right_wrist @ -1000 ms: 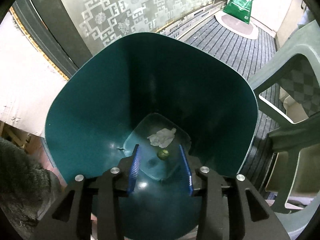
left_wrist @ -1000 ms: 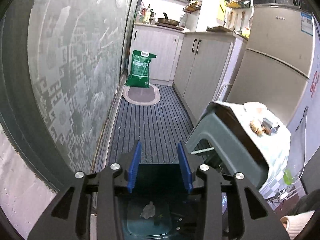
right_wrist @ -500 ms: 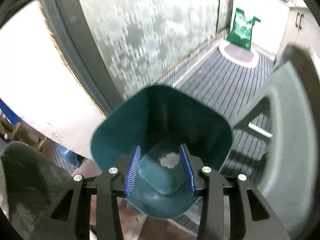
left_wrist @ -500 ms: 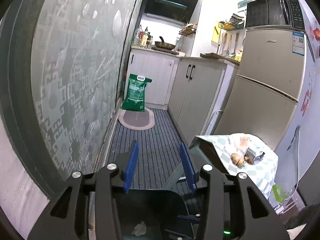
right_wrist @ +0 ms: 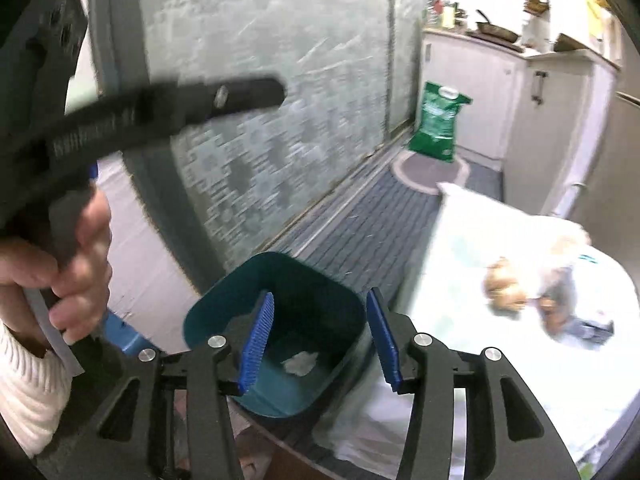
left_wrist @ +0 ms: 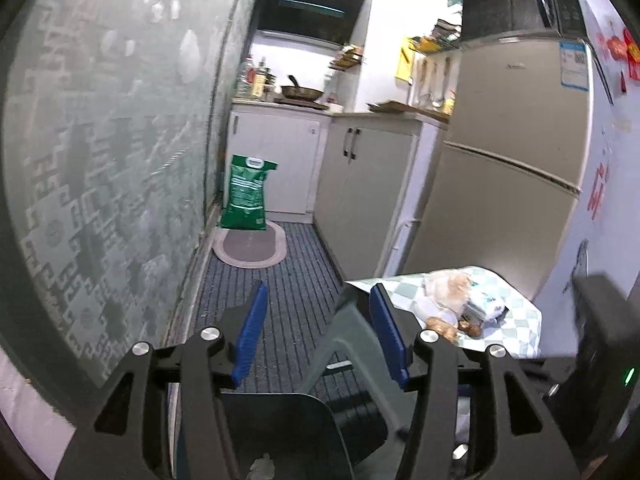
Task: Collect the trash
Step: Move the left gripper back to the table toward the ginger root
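Note:
A teal trash bin [right_wrist: 276, 276] stands on the floor below my right gripper [right_wrist: 320, 340], with a crumpled white tissue [right_wrist: 300, 362] on its bottom. That gripper's jaws are opening and hold nothing. My left gripper [left_wrist: 319, 336] hangs above the bin's rim [left_wrist: 280, 400], its jaws also opening and empty, pointing down the kitchen aisle. More trash [left_wrist: 460, 312] lies on a check cloth over a grey stool [left_wrist: 352, 344]: brown peels, a crumpled wrapper and a thin plastic bag. The right wrist view shows that pile [right_wrist: 540, 300] blurred.
A hand [right_wrist: 76, 248] in a white sleeve holds the left gripper at the upper left of the right wrist view. A patterned glass door [left_wrist: 100, 160] runs along the left. A green bag [left_wrist: 246, 192] stands on an oval mat, with cabinets [left_wrist: 360, 184] and a fridge [left_wrist: 512, 160] on the right.
Both grippers have risen away from the bin, the right one out of its inside. Their jaws have widened. The stool's top and its trash have come further into both views.

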